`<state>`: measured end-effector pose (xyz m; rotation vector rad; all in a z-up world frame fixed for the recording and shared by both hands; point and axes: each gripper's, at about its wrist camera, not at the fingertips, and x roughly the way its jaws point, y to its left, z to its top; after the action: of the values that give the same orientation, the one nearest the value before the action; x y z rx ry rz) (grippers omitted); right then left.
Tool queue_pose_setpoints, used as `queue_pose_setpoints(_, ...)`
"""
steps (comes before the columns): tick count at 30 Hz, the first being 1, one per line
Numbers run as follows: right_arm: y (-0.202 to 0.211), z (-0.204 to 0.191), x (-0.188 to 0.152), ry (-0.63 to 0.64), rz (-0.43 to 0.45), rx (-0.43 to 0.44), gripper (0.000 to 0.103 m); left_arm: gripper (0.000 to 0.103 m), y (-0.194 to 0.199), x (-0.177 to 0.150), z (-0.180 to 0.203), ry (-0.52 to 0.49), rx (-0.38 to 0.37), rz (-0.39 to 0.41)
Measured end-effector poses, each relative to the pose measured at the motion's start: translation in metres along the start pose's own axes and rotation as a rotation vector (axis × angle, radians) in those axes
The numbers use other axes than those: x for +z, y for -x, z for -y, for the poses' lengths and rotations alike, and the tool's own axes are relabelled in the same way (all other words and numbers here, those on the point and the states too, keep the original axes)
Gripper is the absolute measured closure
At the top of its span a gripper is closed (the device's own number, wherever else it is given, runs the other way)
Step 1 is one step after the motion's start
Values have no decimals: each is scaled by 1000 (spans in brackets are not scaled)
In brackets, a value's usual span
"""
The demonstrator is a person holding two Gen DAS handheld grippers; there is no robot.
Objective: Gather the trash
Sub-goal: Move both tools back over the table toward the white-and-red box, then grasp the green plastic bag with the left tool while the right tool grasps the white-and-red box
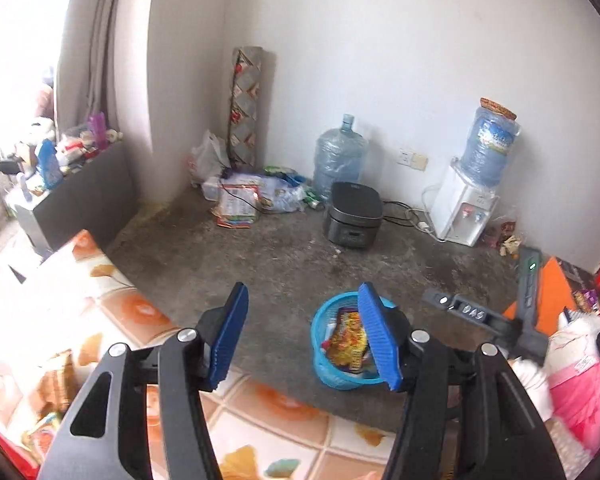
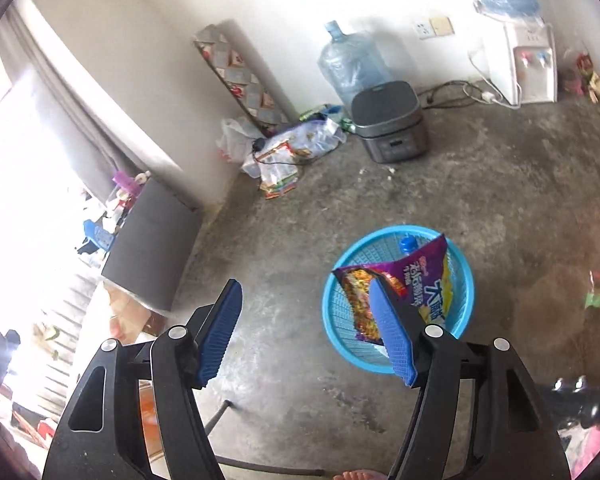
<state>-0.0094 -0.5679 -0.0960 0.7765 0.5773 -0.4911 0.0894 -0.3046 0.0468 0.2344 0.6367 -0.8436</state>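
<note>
Both my tongs stand apart with nothing between the pads. My left tongs [image 1: 304, 336] hang over the edge of a tiled, orange-flowered counter [image 1: 260, 420], and the blue basket [image 1: 324, 376] sits on the grey floor [image 1: 284, 248] at about four o'clock of their gap, partly behind the right pad; a yellow snack wrapper [image 1: 346, 344] lies inside it. My right tongs [image 2: 302, 332] show that same basket [image 2: 466, 292] at three o'clock, with a purple noodle packet [image 2: 416, 280] propped across its rim and a blue bottle cap [image 2: 408, 245] behind it. At twelve o'clock, against the wall, stand a dark rice cooker [image 2: 390, 124], a water jug [image 2: 350, 64] and loose wrappers [image 2: 284, 160].
</note>
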Motion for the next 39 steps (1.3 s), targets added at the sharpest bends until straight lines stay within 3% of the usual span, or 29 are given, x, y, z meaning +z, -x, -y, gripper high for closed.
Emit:
queue_pose_setpoints(4,29,-57,-12,159,19,69,34,47,47,-22,-23,-53,182,-22)
queue_pose_setpoints(9,62,-124,-40,374,-6,206,24,41,136,-68,-59,88,282,-69)
queue_pose_setpoints(13,68,-183,-72,577,-80,340,23,40,225,-116,-82,139,481,-84)
queue_pose_setpoints(15,65,-218,-86,664,-139,421,23,34,270,-141,-94,177,581,-73)
queue_pose_setpoints(18,64,-271,-108,752,-221,540,23,31,319,-179,-118,331,659,-47)
queue_pose_setpoints(23,66,-332,-139,740,-306,695,23,31,336,-226,-161,580,643,40)
queue_pose_setpoints(31,50,-378,-173,719,-403,685,25,33,279,-225,-255,695,475,146)
queue_pose_setpoints(34,35,-392,-181,739,-453,673,28,38,248,-225,-296,739,336,146)
queue_pose_setpoints(36,23,-399,-188,741,-513,684,33,48,224,-226,-318,739,273,97)
queue_pose_setpoints(37,16,-402,-191,742,-532,678,40,50,214,-226,-324,725,260,79)
queue_pose_setpoints(39,4,-405,-199,736,-599,692,58,70,195,-231,-336,745,227,20)
